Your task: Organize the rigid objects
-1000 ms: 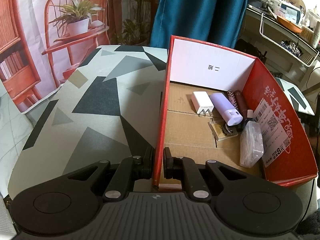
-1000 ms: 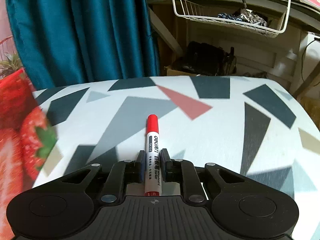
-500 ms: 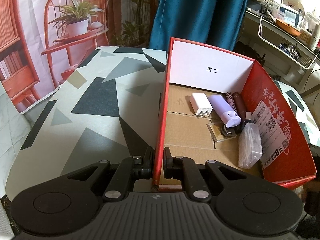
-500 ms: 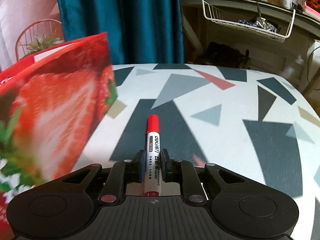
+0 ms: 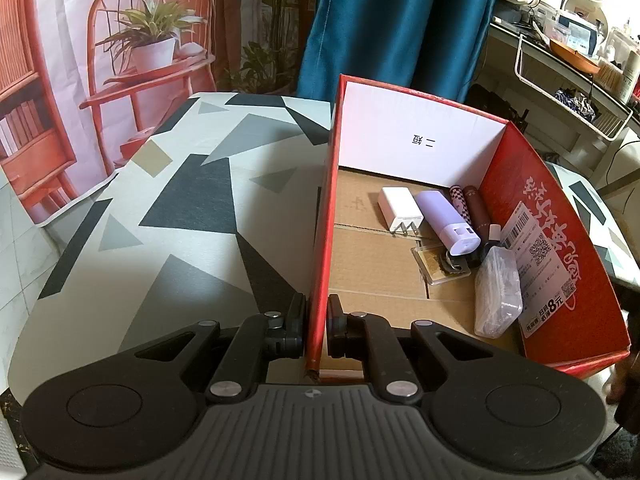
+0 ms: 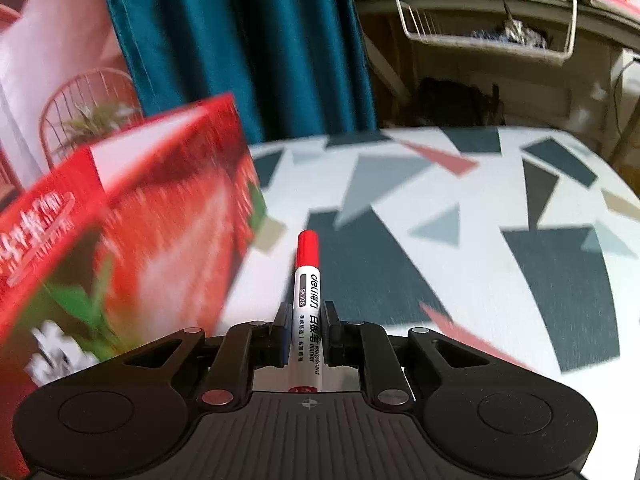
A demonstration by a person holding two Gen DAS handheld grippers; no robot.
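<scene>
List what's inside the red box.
Red box holds a white charger, lavender power bank, two dark tubes, clear pouch, flat gold case; items beneath are hidden.

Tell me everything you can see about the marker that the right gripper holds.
The marker is a whiteboard marker with a white barrel and a red cap at its far tip. Black print runs along the barrel, including the words "whiteboard marker". It looks like smooth plastic, and the cap is on. The right gripper is shut on the middle of the barrel, one pad on each side. The marker points forward along the fingers, and its cap hangs above the patterned table, beside the red box, touching neither.
</scene>
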